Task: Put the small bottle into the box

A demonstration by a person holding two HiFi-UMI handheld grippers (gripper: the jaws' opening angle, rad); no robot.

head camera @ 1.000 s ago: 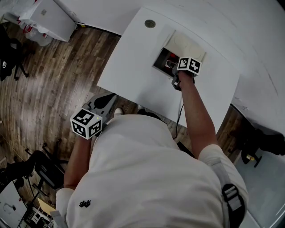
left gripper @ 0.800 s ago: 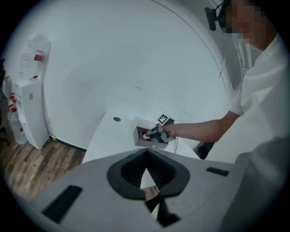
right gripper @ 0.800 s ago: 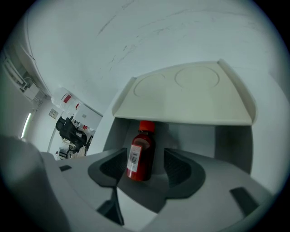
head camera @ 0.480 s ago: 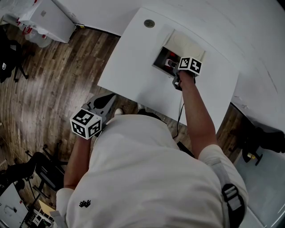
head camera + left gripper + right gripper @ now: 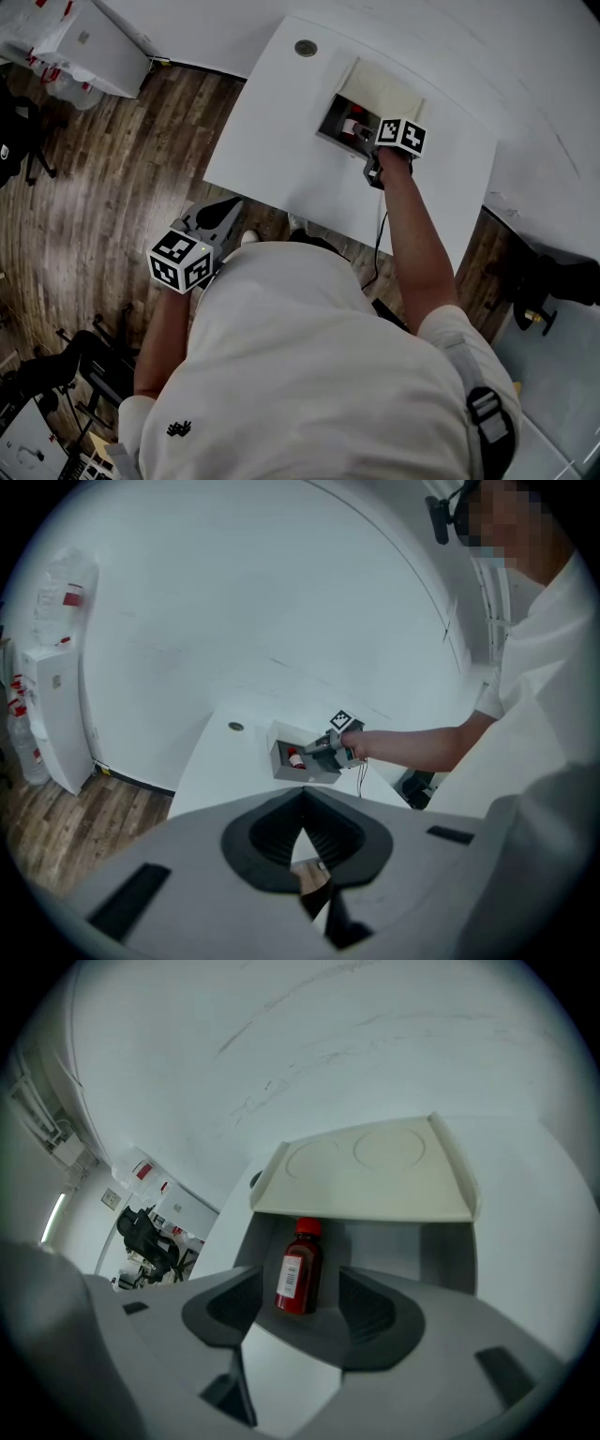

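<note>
**A:** Small bottle [image 5: 298, 1274] is inside the grey box [image 5: 441, 1255], red cap toward the raised lid [image 5: 375, 1171]. Nothing else shows in there.

**B:** And the right gripper [image 5: 302, 1309]?

**A:** Jaws spread either side of the bottle, not touching. Looks like the release step. Next, I'd say, back straight out, clear of the walls.

**B:** Left gripper [image 5: 302, 832]?

**A:** Pressed together, empty, off the table [image 5: 281, 141].

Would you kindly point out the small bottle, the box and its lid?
small bottle [image 5: 300, 1279], right gripper view, its body.
box [image 5: 446, 1255], right gripper view, inner wall.
lid [image 5: 370, 1180], right gripper view, flat face.
</note>
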